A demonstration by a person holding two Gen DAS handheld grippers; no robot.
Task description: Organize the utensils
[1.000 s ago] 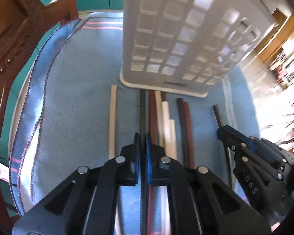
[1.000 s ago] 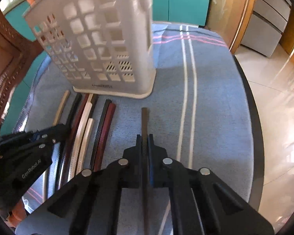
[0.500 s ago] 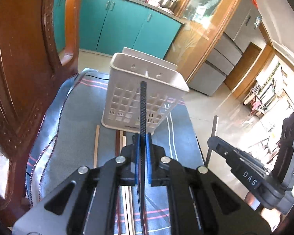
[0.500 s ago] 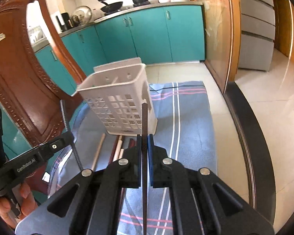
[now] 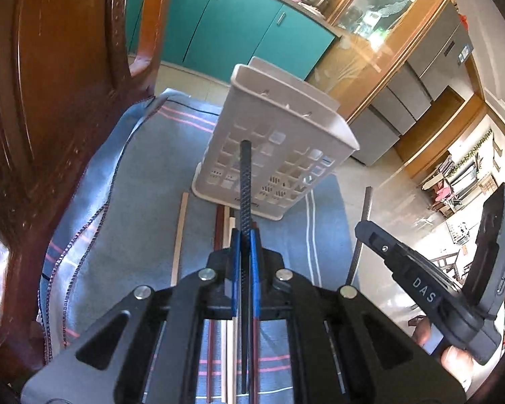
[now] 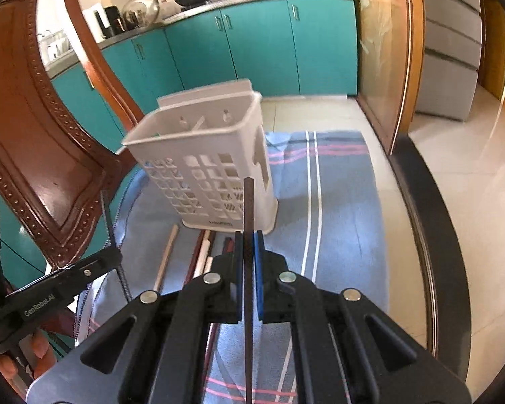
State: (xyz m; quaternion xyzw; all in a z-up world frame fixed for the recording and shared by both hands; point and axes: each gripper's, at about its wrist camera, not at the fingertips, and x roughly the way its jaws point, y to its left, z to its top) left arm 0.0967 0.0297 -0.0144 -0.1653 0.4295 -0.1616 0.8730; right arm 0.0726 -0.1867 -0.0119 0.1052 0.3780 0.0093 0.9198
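Observation:
My left gripper (image 5: 245,235) is shut on a black textured chopstick (image 5: 245,181) that points up in front of the white perforated utensil holder (image 5: 276,141). My right gripper (image 6: 249,235) is shut on a dark brown chopstick (image 6: 248,202), held upright before the same holder (image 6: 205,165). Both are raised above the blue cloth (image 5: 131,222). Several chopsticks, light wood (image 5: 180,232), white and reddish brown, lie on the cloth in front of the holder. The right gripper also shows in the left wrist view (image 5: 363,227), and the left gripper in the right wrist view (image 6: 114,256).
A carved wooden chair back (image 5: 50,101) stands close on the left; it also shows in the right wrist view (image 6: 33,141). The table's dark edge (image 6: 431,235) runs along the right. Teal cabinets (image 6: 252,47) and tiled floor lie beyond.
Both grippers have lifted their chopsticks off the cloth and tilted upward; the holder now sits lower and farther in both views. In the last half second both moved slightly closer to the holder.

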